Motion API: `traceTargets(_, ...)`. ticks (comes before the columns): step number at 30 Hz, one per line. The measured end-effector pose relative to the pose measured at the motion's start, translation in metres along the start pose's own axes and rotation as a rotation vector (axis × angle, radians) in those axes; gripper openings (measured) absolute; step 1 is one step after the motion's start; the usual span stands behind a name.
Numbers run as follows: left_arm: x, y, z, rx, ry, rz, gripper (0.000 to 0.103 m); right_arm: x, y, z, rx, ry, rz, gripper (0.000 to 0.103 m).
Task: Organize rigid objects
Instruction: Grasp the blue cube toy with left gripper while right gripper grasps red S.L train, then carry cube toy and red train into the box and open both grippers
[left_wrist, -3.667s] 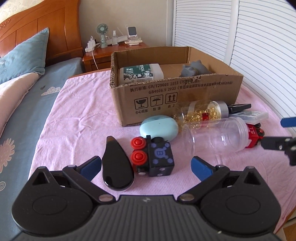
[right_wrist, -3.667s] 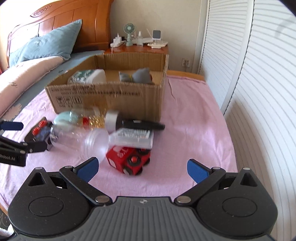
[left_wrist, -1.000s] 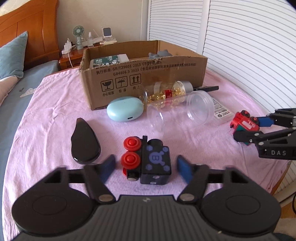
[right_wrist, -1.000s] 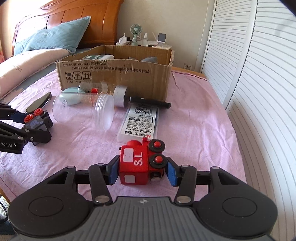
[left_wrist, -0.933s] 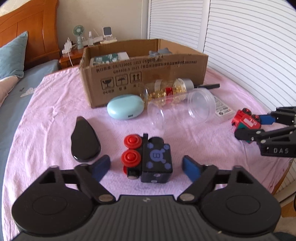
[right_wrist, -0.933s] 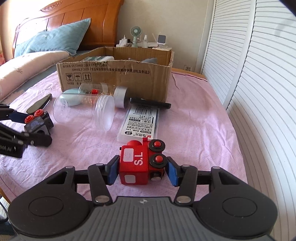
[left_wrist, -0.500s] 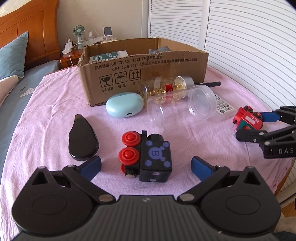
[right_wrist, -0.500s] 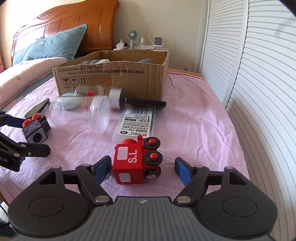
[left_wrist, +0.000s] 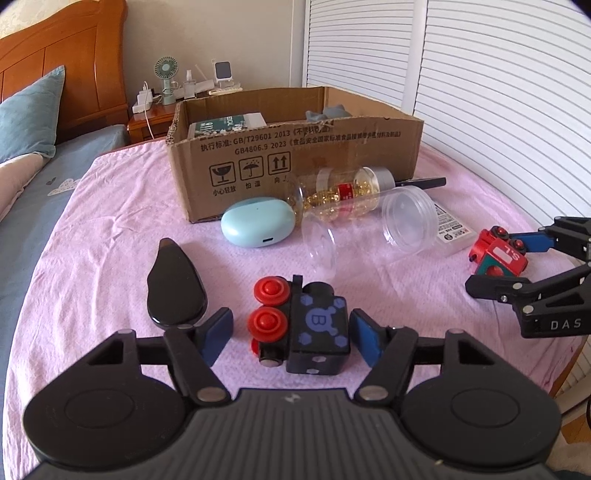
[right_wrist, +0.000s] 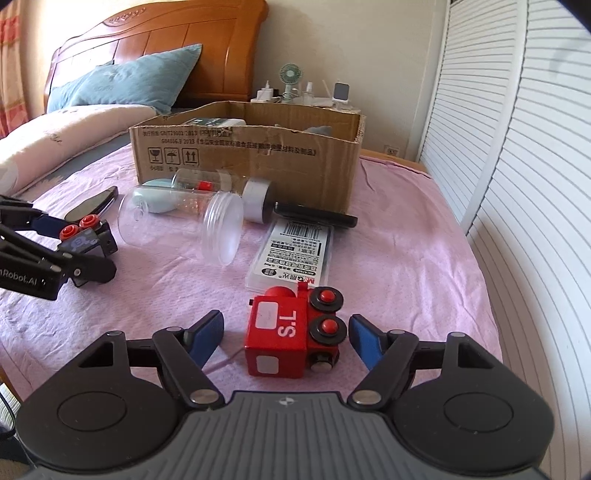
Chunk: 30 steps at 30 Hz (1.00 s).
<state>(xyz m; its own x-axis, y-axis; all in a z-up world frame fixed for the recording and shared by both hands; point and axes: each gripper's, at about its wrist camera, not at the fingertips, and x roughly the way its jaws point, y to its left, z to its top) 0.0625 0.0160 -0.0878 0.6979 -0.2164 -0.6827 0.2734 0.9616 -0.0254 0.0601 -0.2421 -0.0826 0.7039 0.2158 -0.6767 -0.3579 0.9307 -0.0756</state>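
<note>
A pink sheet (left_wrist: 110, 236) is covering the bed. A cardboard box (left_wrist: 295, 147) is sitting at twelve o'clock in both views, with a clear jar (left_wrist: 369, 229) lying just before it.

The left gripper (left_wrist: 291, 332) is straddling a black train (left_wrist: 306, 325), which is resting on the sheet. Its jaws have just been closing; the right pad is sitting at the train's side, while a gap is showing at the left pad (left_wrist: 216, 332), so nothing is gripped.

The right gripper (right_wrist: 286, 334) is straddling a red train (right_wrist: 291, 332), also on the sheet. Its jaws have just been closing slightly, with gaps showing on both sides.
</note>
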Motion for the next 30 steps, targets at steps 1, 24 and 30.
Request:
traceTargets(1, 0.000, 0.000, 0.000, 0.000, 0.000, 0.001, 0.068, 0.001, -0.001, 0.000, 0.001, 0.002, 0.004, 0.077)
traceTargets(24, -0.008, 0.008, 0.022, 0.079, 0.051, -0.075, 0.049, -0.007, -0.009, 0.023, -0.003, 0.081, 0.029, 0.054)
traceTargets(30, -0.017, 0.013, 0.036, 0.127, 0.062, -0.096, 0.049, -0.018, -0.009, 0.038, -0.045, 0.068, 0.041, 0.050)
